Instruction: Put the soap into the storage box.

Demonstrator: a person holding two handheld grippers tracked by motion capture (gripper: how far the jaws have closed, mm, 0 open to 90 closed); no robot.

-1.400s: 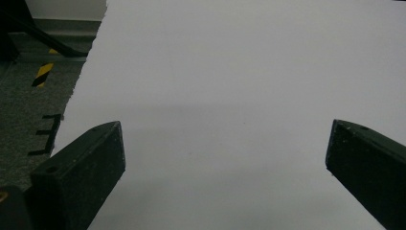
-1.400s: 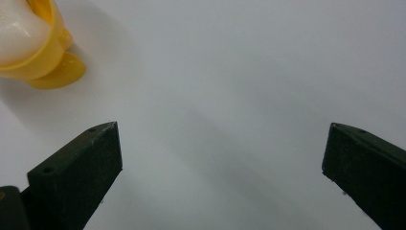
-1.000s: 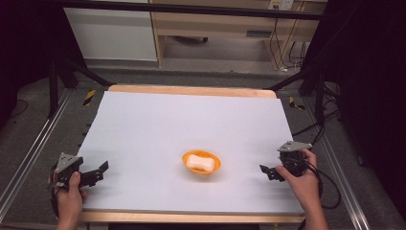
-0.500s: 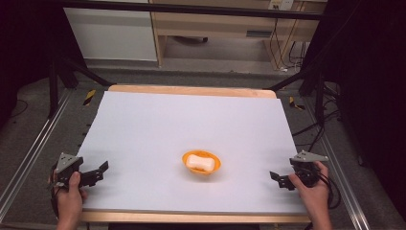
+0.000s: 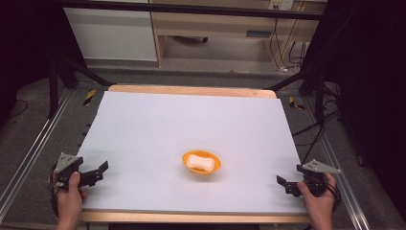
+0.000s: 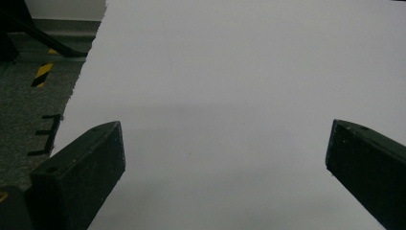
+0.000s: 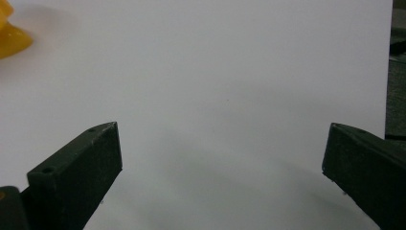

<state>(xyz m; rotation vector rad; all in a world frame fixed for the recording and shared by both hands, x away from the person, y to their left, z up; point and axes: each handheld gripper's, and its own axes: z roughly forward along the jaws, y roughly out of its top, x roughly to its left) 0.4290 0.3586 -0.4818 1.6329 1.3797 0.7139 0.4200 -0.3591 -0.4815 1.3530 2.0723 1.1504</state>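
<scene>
Orange bowl (image 5: 201,162): small, shallow, upright on the white bench (image 5: 191,120), a little right of centre and closer to the near edge than the far one. Rim faces up, not tipped. One pale whitish rounded block (image 5: 200,162) lies inside it, flat, long side running roughly left-right. In the right gripper view a sliver of the bowl (image 7: 10,33) shows at the top-left corner.

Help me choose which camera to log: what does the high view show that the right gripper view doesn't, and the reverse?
The high view alone gives the white bar in the orange bowl, the left gripper and both hands. The right gripper view alone gives a close look at the right gripper, jaws wide apart with nothing between. Both share the white table and some of the bowl.
</scene>
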